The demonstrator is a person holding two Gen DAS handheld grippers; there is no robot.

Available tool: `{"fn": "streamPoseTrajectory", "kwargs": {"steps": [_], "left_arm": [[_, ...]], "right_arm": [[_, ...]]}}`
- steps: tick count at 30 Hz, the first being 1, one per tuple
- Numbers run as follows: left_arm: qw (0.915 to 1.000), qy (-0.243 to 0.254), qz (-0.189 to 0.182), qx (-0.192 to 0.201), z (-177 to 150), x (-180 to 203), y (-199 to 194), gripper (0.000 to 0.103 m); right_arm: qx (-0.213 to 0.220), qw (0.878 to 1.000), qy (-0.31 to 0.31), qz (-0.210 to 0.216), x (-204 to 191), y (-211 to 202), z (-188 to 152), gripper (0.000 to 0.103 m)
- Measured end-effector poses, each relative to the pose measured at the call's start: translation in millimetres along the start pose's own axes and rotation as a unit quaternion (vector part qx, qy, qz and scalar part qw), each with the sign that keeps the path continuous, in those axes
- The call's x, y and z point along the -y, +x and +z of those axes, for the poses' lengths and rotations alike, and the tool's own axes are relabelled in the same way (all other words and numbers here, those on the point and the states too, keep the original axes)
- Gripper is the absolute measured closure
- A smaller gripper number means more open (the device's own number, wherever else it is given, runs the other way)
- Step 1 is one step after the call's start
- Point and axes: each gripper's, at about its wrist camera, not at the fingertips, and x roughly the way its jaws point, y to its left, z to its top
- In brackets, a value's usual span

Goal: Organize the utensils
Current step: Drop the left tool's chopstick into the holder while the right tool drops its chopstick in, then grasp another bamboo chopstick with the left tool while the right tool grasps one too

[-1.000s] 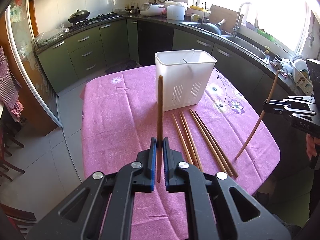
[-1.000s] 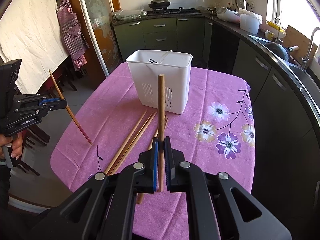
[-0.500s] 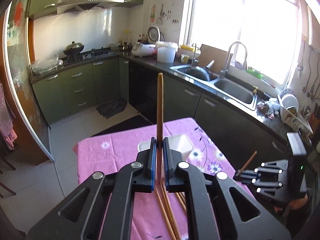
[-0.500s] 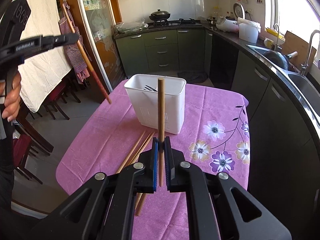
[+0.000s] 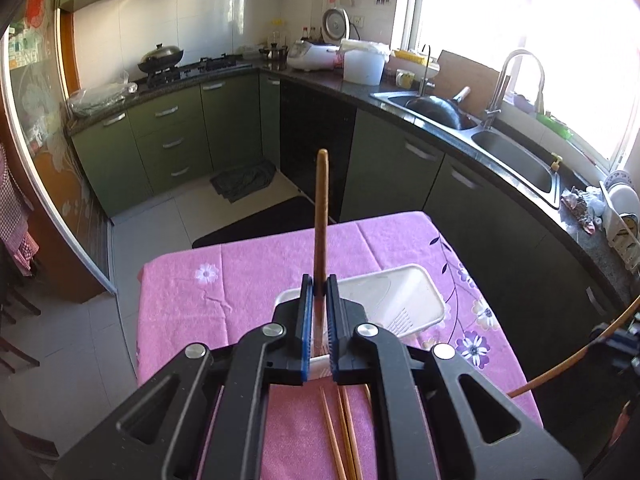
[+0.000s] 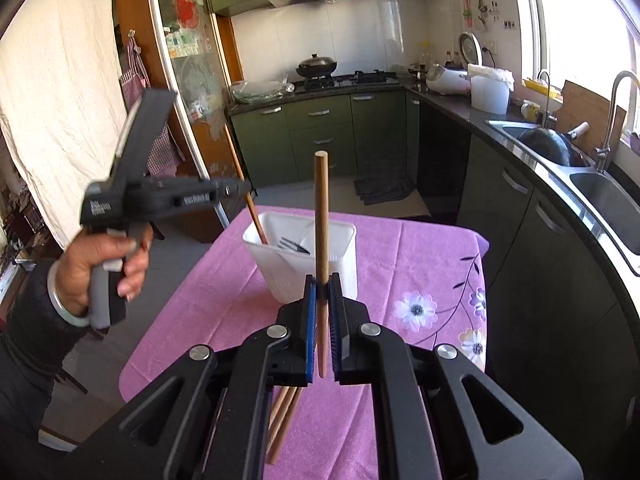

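Observation:
My left gripper (image 5: 319, 286) is shut on a wooden chopstick (image 5: 321, 216) and holds it above the white utensil holder (image 5: 412, 300). In the right wrist view the left gripper (image 6: 236, 190) has that chopstick's (image 6: 256, 220) lower end inside the holder (image 6: 344, 256), beside a dark fork (image 6: 294, 245). My right gripper (image 6: 322, 286) is shut on another wooden chopstick (image 6: 321, 216), held upright in front of the holder. Several chopsticks (image 5: 340, 432) lie on the pink tablecloth (image 5: 240, 288) near the front edge.
The table stands in a kitchen. Green cabinets (image 5: 168, 144) and a stove with a wok (image 5: 160, 58) are at the back. A counter with a sink (image 5: 516, 160) runs along the right. Chairs (image 5: 12, 320) stand at the left.
My left gripper has lowered its chopstick over the holder, so its lower end now sits inside. My right gripper has risen a little with its chopstick.

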Motion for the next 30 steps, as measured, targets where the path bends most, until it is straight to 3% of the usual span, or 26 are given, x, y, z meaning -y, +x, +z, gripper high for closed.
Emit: {"fn": "streamPoseTrajectory", "kwargs": {"steps": [5, 7, 11, 14, 21, 27, 30], "left_arm": [[0.9999, 0.005, 0.002, -0.014, -13.3, -4.1, 5.2, 0.09], [0.9999, 0.001, 0.0, -0.01, -16.3, -6.9, -0.5, 0.084], [1.0, 0.003, -0.003, 0.005, -19.7, -9.5, -17.2, 0.082], [0.9999, 0.008, -0.003, 0.007, -26.4, -11.8, -27.5, 0.08], [0.9993, 0.018, -0.019, -0.027, -50.1, -12.8, -35.1, 0.078], [0.9975, 0.026, -0.034, -0.057, -69.1, -4.5, -33.9, 0.078], [0.9942, 0.027, -0.047, -0.092, -87.2, 1.6, -23.8, 0.077]], "right_arm": [[0.059, 0.998, 0.012, -0.007, -2.4, -10.2, 45.3, 0.096], [0.079, 0.997, 0.025, -0.007, -0.5, -8.3, 62.4, 0.096], [0.101, 0.994, 0.041, -0.015, 0.7, 8.3, 86.7, 0.096], [0.075, 0.996, 0.041, -0.027, -0.4, 39.5, 93.3, 0.096], [0.0, 0.999, 0.036, -0.027, 0.2, 105.2, 73.0, 0.096], [0.012, 0.999, 0.022, -0.023, -5.3, 86.0, 67.3, 0.091], [0.01, 1.0, 0.013, -0.023, -9.1, 65.5, 54.2, 0.091]]}}
